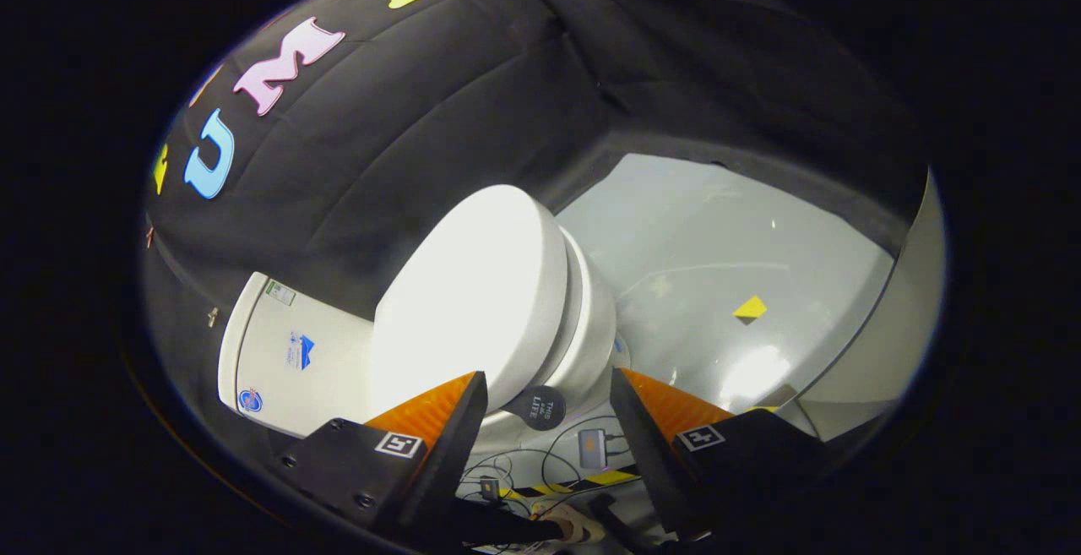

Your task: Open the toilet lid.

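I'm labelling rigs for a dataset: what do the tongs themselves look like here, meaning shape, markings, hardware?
The tongs have two wedge-shaped fingers that taper forward, ribbed on their upper faces. Each sits on a dark block body bearing a small square black-and-white tag; round screw heads show on one block. They stand apart, open.

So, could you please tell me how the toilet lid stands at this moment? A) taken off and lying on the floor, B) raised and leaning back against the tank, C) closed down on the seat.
C: the toilet lid lies flat on the seat, while the open gripper sits just short of its front edge, touching nothing.
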{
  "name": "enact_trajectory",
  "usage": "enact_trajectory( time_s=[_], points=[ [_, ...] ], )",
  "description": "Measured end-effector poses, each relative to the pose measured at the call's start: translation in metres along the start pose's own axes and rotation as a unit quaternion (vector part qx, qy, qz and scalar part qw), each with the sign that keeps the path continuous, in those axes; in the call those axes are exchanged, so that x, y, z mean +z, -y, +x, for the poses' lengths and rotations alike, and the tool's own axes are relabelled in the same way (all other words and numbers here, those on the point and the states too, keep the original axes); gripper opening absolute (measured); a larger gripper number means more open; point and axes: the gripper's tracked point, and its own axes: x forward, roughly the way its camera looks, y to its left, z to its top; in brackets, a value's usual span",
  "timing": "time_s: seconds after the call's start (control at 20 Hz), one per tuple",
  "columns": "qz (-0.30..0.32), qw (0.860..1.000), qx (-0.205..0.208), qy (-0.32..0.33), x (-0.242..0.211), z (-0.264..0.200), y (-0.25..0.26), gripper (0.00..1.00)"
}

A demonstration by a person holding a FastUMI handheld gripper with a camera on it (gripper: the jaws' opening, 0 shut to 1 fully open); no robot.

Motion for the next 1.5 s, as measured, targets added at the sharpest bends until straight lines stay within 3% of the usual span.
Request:
enact_trajectory(
  time_s=[0.3, 0.4, 0.5, 0.55, 0.6, 0.7, 0.75, 0.85, 1.05, 1.5],
  points=[
    [0.068, 0.996, 0.044, -0.04, -0.028, 0.028, 0.001, 0.86],
    [0.094, 0.992, 0.059, -0.05, -0.035, 0.039, 0.001, 0.71],
    [0.106, 0.99, 0.075, -0.058, -0.041, 0.046, -0.005, 0.68],
    [0.111, 0.988, 0.084, -0.06, -0.043, 0.047, -0.009, 0.57],
    [0.114, 0.988, 0.082, -0.061, -0.048, 0.05, -0.008, 0.57],
    [0.146, 0.983, 0.096, -0.057, -0.044, 0.055, -0.009, 0.31],
    [0.17, 0.978, 0.104, -0.057, -0.04, 0.053, -0.006, 0.3],
    [0.209, 0.969, 0.122, -0.051, -0.039, 0.056, -0.009, 0.17],
    [0.2, 0.969, 0.132, -0.053, -0.04, 0.055, -0.007, 0.17],
    [0.081, 0.989, 0.11, -0.05, -0.034, 0.035, -0.037, 0.12]
  ],
)
